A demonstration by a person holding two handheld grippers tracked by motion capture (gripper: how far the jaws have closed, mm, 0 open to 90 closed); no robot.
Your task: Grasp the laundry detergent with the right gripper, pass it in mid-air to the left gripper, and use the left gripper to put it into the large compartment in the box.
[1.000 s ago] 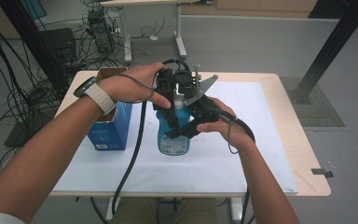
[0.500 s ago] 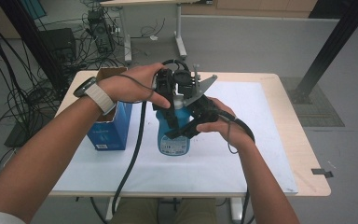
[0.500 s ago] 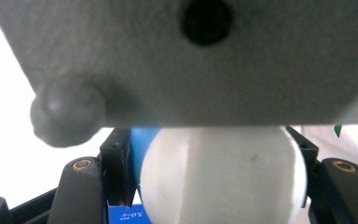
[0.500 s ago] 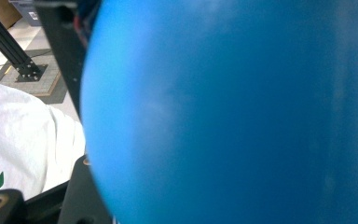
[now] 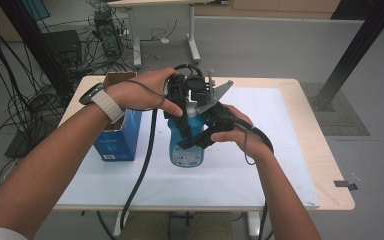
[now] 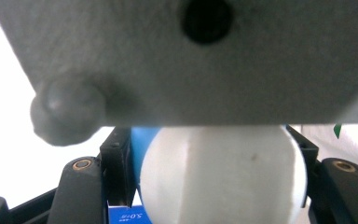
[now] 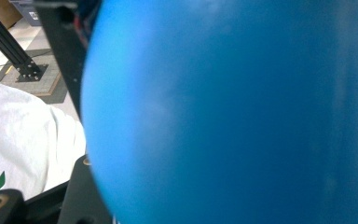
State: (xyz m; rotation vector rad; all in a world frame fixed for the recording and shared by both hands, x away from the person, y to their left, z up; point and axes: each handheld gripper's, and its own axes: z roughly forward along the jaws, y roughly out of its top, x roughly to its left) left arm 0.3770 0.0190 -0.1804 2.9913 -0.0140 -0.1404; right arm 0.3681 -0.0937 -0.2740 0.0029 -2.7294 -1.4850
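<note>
A blue bottle stands upright on the white cloth at the middle of the table. Its white cap sits between the black jaws of my left gripper, which is shut on it. In the high view my left gripper comes down on the bottle's top from the left. My right gripper holds the bottle's body from the right, shut on it. The blue bottle wall lies right against the right gripper view's camera. The grey plate of the right gripper hangs over the cap.
An open blue carton stands on the cloth just left of the bottle, under my left wrist. The wooden table edge runs along the right. Cables trail from both grippers over the table's front edge. Desks and cable tangles stand on the floor behind.
</note>
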